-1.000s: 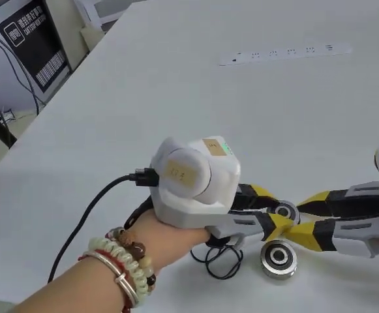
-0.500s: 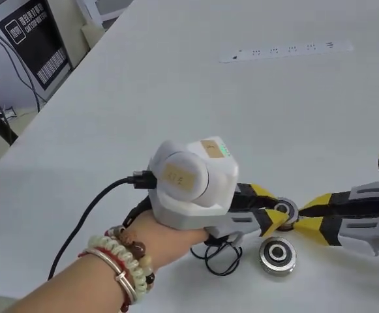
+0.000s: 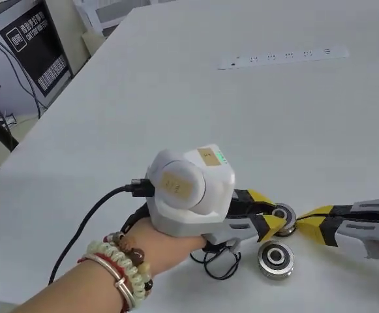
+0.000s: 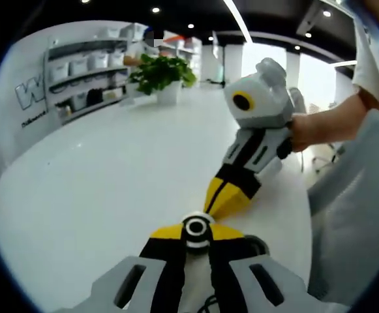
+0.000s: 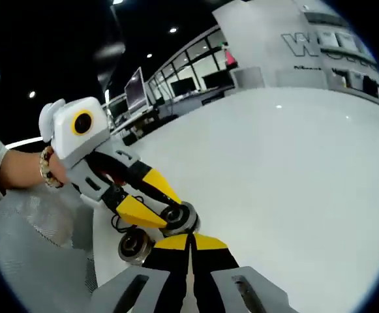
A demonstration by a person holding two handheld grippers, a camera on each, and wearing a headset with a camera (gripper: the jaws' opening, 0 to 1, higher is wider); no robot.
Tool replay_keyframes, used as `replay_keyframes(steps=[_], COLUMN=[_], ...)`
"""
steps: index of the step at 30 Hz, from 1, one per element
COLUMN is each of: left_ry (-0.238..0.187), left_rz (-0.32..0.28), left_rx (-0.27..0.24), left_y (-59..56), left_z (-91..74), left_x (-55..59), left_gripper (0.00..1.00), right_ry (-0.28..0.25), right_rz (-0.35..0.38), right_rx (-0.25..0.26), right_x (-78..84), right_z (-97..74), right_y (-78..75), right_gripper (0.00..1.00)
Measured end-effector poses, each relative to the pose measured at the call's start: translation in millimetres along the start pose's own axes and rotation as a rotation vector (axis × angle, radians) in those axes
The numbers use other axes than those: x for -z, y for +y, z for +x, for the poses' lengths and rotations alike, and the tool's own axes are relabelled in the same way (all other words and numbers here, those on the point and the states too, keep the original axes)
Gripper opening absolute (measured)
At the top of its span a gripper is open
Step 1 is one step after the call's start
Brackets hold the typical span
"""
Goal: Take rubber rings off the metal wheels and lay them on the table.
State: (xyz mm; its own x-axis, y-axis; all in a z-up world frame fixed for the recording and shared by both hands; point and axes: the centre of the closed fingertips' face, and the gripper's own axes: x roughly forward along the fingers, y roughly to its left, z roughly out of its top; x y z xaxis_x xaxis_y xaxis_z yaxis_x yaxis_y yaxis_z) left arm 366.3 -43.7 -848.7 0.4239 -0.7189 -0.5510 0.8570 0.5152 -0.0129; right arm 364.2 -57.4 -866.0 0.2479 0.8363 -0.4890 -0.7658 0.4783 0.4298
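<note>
Counter (image 3: 176,98), head view: white, with a power strip (image 3: 284,57) toward the far edge. The work sits by the near edge, right of the middle.
Left claw (image 3: 275,222), head view: points right, jaws clamped on the gripped wheel (image 3: 285,216).
Right claw (image 3: 304,225), head view: reaches in from the right edge, yellow tips together and meeting the gripped wheel's right side.
Loose wheel (image 3: 276,259), head view: lies flat on the counter, just nearer the near edge than both claws.
Black loops (image 3: 218,257), head view: thin coils on the counter beneath the left claw's body, probably rubber rings already taken off.
Gripped wheel (image 4: 196,228), left gripper view: face-on between this claw's own jaws, with the right claw (image 4: 223,202) tapering down onto its upper rim.
Right claw (image 5: 189,240), right gripper view: own jaws closed to a thin seam at the rim of the gripped wheel (image 5: 181,218). Whether a ring edge is pinched there cannot be told.
Loose wheel (image 5: 135,246), right gripper view: on the counter, beside and below the gripped one.
Deciding relation: the wheel lies straight ahead of the right claw's tips, and the two claws face each other along one line. Peeling a ring off likely means drawing the right claw back along that line toward the right edge.
</note>
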Motion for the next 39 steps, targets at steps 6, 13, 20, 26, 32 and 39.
replay_keyframes(steps=[6, 13, 20, 26, 32, 39], left_ry=[-0.004, -0.007, -0.02, -0.018, -0.011, -0.014], left_rz=[0.008, 0.016, 0.019, 0.023, 0.025, 0.011], left_rx=[0.005, 0.007, 0.006, 0.002, -0.007, -0.013], left_y=[0.4, 1.1, 1.4, 1.9, 2.7, 2.6], left_z=[0.9, 0.9, 0.7, 0.4, -0.9, -1.1], left_x=[-0.3, 0.1, 0.1, 0.2, 1.2, 1.0], left_gripper=[0.14, 0.14, 0.14, 0.14, 0.14, 0.14], right_ry=[0.009, -0.025, -0.117, -0.171, -0.192, -0.208], right_rz=[0.123, 0.311, 0.47, 0.562, 0.575, 0.598], right_rx=[0.015, 0.007, -0.081, -0.125, -0.148, -0.176], right_x=[0.0, -1.8, -6.5, -7.3, -9.9, -12.6], right_z=[0.6, 0.4, -5.4, -5.1, -4.0, -2.5], right_y=[-0.3, -2.0, 1.0, 5.2, 9.3, 13.9], right_gripper=[0.0, 0.0, 0.0, 0.0, 0.0, 0.0])
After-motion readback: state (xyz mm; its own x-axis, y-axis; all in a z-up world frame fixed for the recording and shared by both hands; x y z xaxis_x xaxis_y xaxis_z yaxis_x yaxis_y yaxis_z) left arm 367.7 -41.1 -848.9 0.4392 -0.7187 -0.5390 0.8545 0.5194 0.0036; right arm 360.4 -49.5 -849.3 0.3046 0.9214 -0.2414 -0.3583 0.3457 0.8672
